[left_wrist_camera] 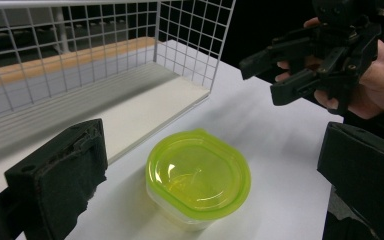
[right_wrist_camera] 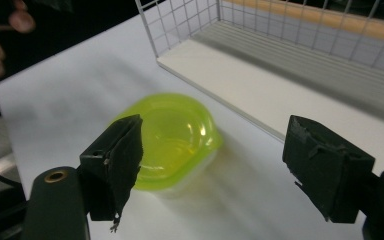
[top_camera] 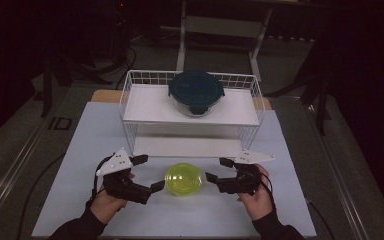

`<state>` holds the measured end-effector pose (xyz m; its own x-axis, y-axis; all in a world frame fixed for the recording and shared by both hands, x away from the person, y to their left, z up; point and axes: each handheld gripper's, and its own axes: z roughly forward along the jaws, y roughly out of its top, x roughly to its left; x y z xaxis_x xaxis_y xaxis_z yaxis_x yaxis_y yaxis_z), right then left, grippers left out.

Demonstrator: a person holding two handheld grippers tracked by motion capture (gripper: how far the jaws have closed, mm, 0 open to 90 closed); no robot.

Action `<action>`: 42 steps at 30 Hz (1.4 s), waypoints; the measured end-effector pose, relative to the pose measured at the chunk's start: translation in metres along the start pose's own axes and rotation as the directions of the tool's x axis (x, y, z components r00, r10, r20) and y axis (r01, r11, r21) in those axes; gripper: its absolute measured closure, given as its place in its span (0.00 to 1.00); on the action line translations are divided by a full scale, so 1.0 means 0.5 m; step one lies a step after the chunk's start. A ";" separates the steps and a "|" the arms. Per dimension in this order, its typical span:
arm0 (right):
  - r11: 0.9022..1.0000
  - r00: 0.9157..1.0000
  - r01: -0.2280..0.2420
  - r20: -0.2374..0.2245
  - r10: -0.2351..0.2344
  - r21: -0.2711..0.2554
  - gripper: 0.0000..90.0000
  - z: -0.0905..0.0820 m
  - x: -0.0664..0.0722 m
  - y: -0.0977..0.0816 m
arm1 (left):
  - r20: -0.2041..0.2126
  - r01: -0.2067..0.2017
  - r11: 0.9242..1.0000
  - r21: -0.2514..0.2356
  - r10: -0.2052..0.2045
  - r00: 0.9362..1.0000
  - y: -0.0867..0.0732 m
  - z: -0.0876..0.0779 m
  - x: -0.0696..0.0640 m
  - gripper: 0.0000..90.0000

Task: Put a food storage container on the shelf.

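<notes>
A small yellow-green tub with its lid on stands on the white table, low in the middle of the high view, just in front of the wire rack. Nothing touches it.

The left gripper sits at the lower left of that view, held in the person's left hand. Its jaws stand apart, one near the rack's foot and one close to the tub's left side, with bare table between them. In the left gripper view the tub lies low and centre between the two black jaws, clear of both.

The right gripper is at the lower right of the high view, in the right hand, and its jaws point toward the tub from the right. They are spread wide and grip nothing. In the right gripper view the tub sits left of centre, partly behind the left-hand jaw (whether that pad brushes the rim cannot be told from this angle); the other jaw is well apart from it, over the table.

The rack occupies the upper middle of the high view. On its upper shelf rests a glass bowl with a dark blue lid, right of centre. The lower shelf lies just behind the tub.
</notes>
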<state>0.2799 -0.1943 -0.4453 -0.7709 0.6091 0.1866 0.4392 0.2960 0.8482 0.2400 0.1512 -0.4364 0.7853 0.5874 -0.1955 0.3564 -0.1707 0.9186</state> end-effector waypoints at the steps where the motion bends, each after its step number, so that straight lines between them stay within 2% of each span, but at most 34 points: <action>1: 1.000 1.000 -0.001 -0.005 0.001 -0.013 0.24 0.002 0.000 0.001 | 0.015 0.012 1.000 0.008 -0.012 1.000 0.001 0.006 0.004 0.00; 4: 1.000 1.000 -0.012 -0.017 0.011 -0.019 0.21 0.009 0.002 0.002 | 0.036 0.033 0.999 0.036 -0.035 0.999 0.002 0.019 0.013 0.00; 6: 0.999 0.999 -0.035 -0.031 0.034 -0.014 0.21 0.015 0.001 0.002 | 0.034 0.054 0.997 0.056 -0.056 0.998 -0.001 0.028 0.019 0.00; 7: 0.998 0.998 -0.057 -0.038 0.057 0.007 0.21 0.020 -0.001 0.002 | 0.026 0.069 0.996 0.060 -0.071 0.997 -0.002 0.033 0.022 0.00; 8: 0.998 0.998 -0.057 -0.038 0.057 0.007 0.21 0.020 -0.001 0.002 | 0.026 0.069 0.996 0.060 -0.071 0.997 -0.002 0.033 0.022 0.00; 9: 0.995 0.994 -0.094 -0.043 0.096 0.036 0.21 0.028 -0.002 0.000 | 0.017 0.084 0.994 0.067 -0.085 0.996 -0.004 0.037 0.025 0.00; 10: 0.993 0.992 -0.110 -0.051 0.112 0.050 0.19 0.033 -0.003 -0.001 | 0.012 0.102 0.991 0.081 -0.103 0.995 -0.007 0.045 0.029 0.00; 11: 0.990 0.990 -0.128 -0.057 0.131 0.060 0.15 0.037 -0.004 -0.001 | 0.014 0.121 0.988 0.095 -0.123 0.992 -0.010 0.051 0.032 0.00; 12: 0.987 0.987 -0.150 -0.051 0.153 0.059 0.15 0.043 -0.005 -0.003 | 0.014 0.121 0.988 0.095 -0.123 0.992 -0.010 0.051 0.032 0.00; 13: 0.984 0.984 -0.165 -0.051 0.169 0.063 0.15 0.045 -0.006 -0.003 | 0.009 0.146 0.982 0.116 -0.148 0.989 -0.014 0.060 0.037 0.00; 14: 0.984 0.984 -0.165 -0.051 0.169 0.063 0.15 0.045 -0.006 -0.003 | 0.009 0.146 0.982 0.116 -0.148 0.989 -0.014 0.060 0.037 0.00; 15: 0.975 0.975 -0.214 -0.045 0.217 0.063 0.15 0.054 -0.010 -0.005 | 0.006 0.152 0.979 0.137 -0.154 0.988 -0.019 0.067 0.042 0.02; 16: 0.971 0.972 -0.225 -0.057 0.230 0.075 0.16 0.057 -0.012 -0.005 | 0.001 0.163 0.976 0.145 -0.165 0.986 -0.022 0.072 0.045 0.03; 17: 0.971 0.972 -0.225 -0.057 0.230 0.075 0.16 0.057 -0.012 -0.005 | 0.001 0.163 0.976 0.145 -0.165 0.986 -0.022 0.072 0.045 0.04; 20: 0.958 0.960 -0.266 -0.066 0.273 0.107 0.22 0.070 -0.017 -0.010 | -0.010 0.234 0.957 0.169 -0.236 0.972 -0.031 0.085 0.055 0.07; 22: 0.946 0.949 -0.295 -0.072 0.306 0.135 0.24 0.081 -0.021 -0.014 | -0.017 0.296 0.936 0.191 -0.298 0.954 -0.040 0.097 0.064 0.14; 23: 0.939 0.944 -0.312 -0.062 0.323 0.144 0.26 0.084 -0.024 -0.016 | -0.006 0.321 0.927 0.193 -0.326 0.945 -0.044 0.100 0.068 0.16; 24: 0.933 0.939 -0.327 -0.058 0.338 0.151 0.28 0.087 -0.026 -0.018 | -0.006 0.321 0.927 0.193 -0.326 0.945 -0.044 0.100 0.068 0.17; 25: 0.924 0.932 -0.349 -0.049 0.360 0.159 0.32 0.089 -0.029 -0.020 | -0.014 0.353 0.914 0.201 -0.357 0.934 -0.049 0.104 0.074 0.22; 26: 0.924 0.932 -0.349 -0.049 0.360 0.159 0.32 0.089 -0.029 -0.020 | -0.014 0.353 0.914 0.201 -0.357 0.934 -0.049 0.104 0.074 0.26; 27: 0.917 0.926 -0.364 -0.044 0.376 0.160 0.34 0.090 -0.032 -0.021 | -0.011 0.371 0.907 0.199 -0.376 0.927 -0.052 0.105 0.077 0.26; 28: 0.897 0.909 -0.400 -0.043 0.415 0.188 0.38 0.095 -0.039 -0.027 | -0.008 0.394 0.896 0.204 -0.401 0.916 -0.055 0.107 0.080 0.30; 29: 0.893 0.907 -0.406 -0.038 0.420 0.192 0.41 0.097 -0.040 -0.029 | -0.012 0.425 0.880 0.211 -0.433 0.901 -0.060 0.110 0.084 0.32; 30: 0.893 0.907 -0.406 -0.038 0.420 0.192 0.41 0.097 -0.040 -0.029 | -0.012 0.425 0.880 0.211 -0.433 0.901 -0.060 0.110 0.084 0.33; 31: 0.883 0.900 -0.418 -0.034 0.434 0.212 0.44 0.101 -0.043 -0.033 | -0.028 0.451 0.863 0.229 -0.457 0.889 -0.064 0.114 0.087 0.36; 32: 0.883 0.900 -0.418 -0.034 0.434 0.212 0.44 0.101 -0.043 -0.033 | -0.028 0.451 0.863 0.229 -0.457 0.889 -0.064 0.114 0.087 0.38; 35: 0.870 0.893 -0.431 -0.023 0.449 0.238 0.49 0.107 -0.041 -0.039 | -0.047 0.488 0.836 0.251 -0.493 0.869 -0.071 0.121 0.091 0.43; 36: 0.865 0.889 -0.438 -0.023 0.457 0.244 0.51 0.109 -0.041 -0.040 | -0.059 0.493 0.830 0.263 -0.496 0.866 -0.073 0.124 0.092 0.45; 37: 0.862 0.887 -0.443 -0.024 0.462 0.248 0.52 0.110 -0.041 -0.042 | -0.058 0.504 0.822 0.265 -0.509 0.859 -0.075 0.126 0.093 0.47; 41: 0.849 0.875 -0.461 -0.026 0.483 0.260 0.60 0.115 -0.042 -0.046 | -0.083 0.548 0.783 0.292 -0.550 0.831 -0.085 0.132 0.102 0.58; 42: 0.844 0.872 -0.466 -0.026 0.489 0.266 0.62 0.116 -0.041 -0.047 | -0.079 0.550 0.780 0.297 -0.554 0.829 -0.087 0.133 0.104 0.61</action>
<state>0.3122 -0.1710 -0.4981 -0.4689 0.6567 0.5906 0.8525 0.1617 0.4970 0.2987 0.1366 -0.5091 0.4132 0.6437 -0.6441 0.8608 -0.0453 0.5070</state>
